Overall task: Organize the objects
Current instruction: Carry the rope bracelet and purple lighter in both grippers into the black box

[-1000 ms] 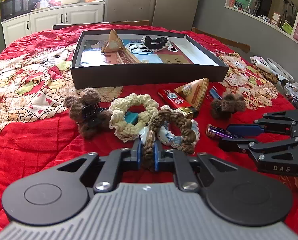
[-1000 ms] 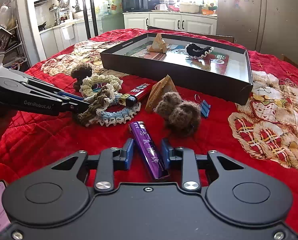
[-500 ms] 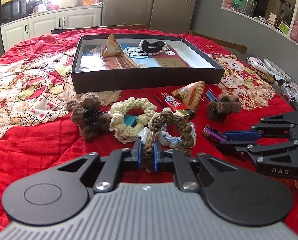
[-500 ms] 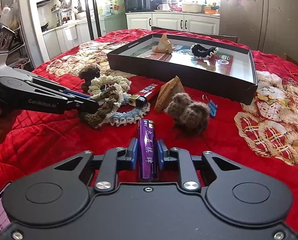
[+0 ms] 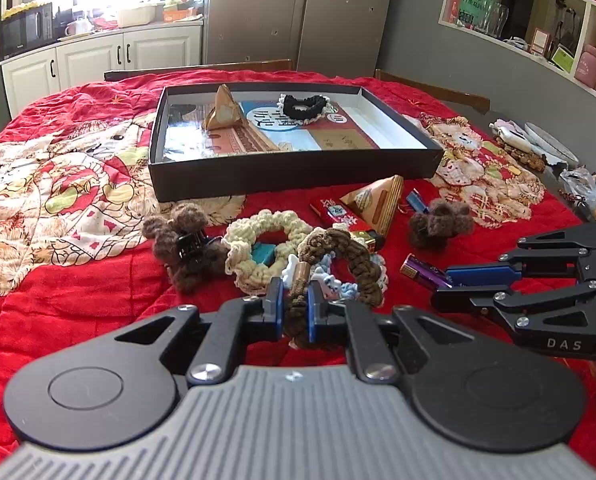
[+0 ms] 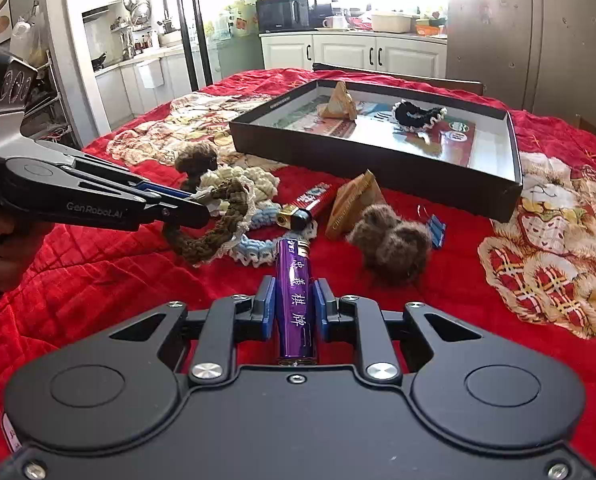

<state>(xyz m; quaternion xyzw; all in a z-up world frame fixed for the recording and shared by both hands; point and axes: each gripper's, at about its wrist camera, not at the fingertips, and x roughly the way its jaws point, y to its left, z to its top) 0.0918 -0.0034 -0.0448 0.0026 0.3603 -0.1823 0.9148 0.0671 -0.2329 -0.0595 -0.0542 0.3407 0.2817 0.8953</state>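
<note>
1. Since a second ago the right tongs (image 6: 294, 312) have closed onto the purple lighter (image 6: 296, 300), which lay slanted between the pads and now runs straight along them. The left tongs (image 5: 294, 312) were already clamped on the brown braided scrunchie (image 5: 341, 264), whose ring now looks slightly raised.
2. Nearest, then: both tongs are gripping, the lighter in the right, the scrunchie in the left. The right wrist view shows the scrunchie's ring hanging partly clear of the red quilted cloth (image 6: 98, 272) that covers the surface.
3. Just beyond lie the loose things: a cream scrunchie (image 5: 266, 240), a blue-white scrunchie (image 6: 258, 250), a red lighter (image 6: 309, 200), a tan triangular packet (image 5: 377, 204), two brown fuzzy clips (image 5: 186, 240) (image 6: 389, 240) and a small blue clip (image 6: 435, 226).
4. Farther back sits the black tray (image 5: 290, 172), already holding another triangular packet (image 5: 222, 112) and a black scrunchie (image 5: 303, 106).
5. The step looks like pick-up just finished. Next both loads need lifting clear of the tray's near wall, without dragging the tangled neighbours.
6. Hard to tell: whether the brown scrunchie is free of the blue-white one beneath; the lighter's near end is hidden by the tongs' body.
</note>
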